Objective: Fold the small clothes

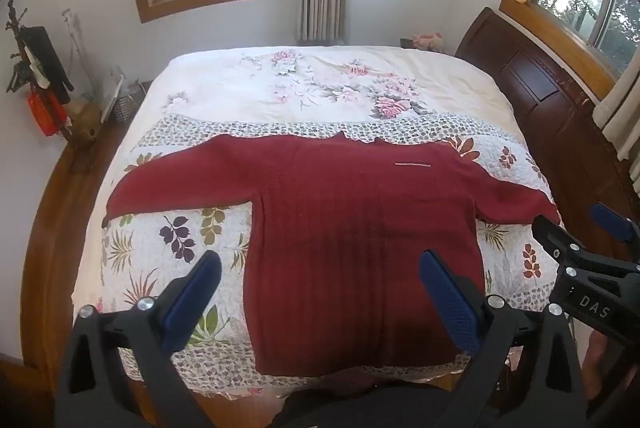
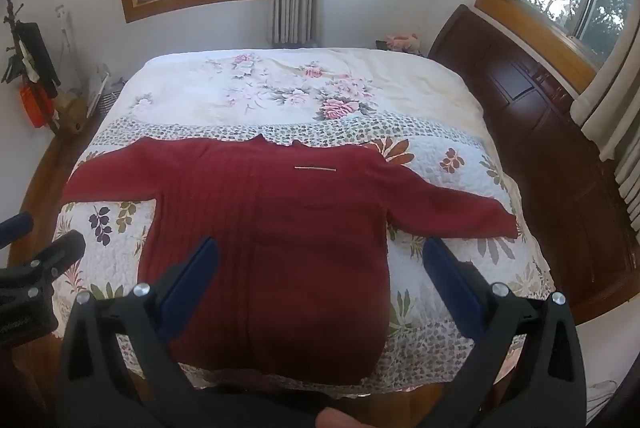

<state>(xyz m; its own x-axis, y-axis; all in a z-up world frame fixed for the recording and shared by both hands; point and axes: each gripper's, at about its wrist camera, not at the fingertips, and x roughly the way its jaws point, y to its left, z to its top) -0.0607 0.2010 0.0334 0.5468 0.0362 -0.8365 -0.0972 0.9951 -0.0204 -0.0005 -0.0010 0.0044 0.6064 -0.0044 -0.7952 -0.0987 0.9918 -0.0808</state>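
Left claw: fingers wide apart, empty, above the near hem.
Right claw: fingers wide apart, empty, above the near hem.
Sweater: one, red, spread flat on the near part of the bed, both sleeves out sideways.
Risk, hem: it lies at the bed edge; a one-sided pull would likely drag it off.
Risk, knit: pinching only the top layer would probably bunch the fold.
Risk, quilt: a deep pinch could catch it.
Count: two claws, one sweater, two sleeves, two windows.
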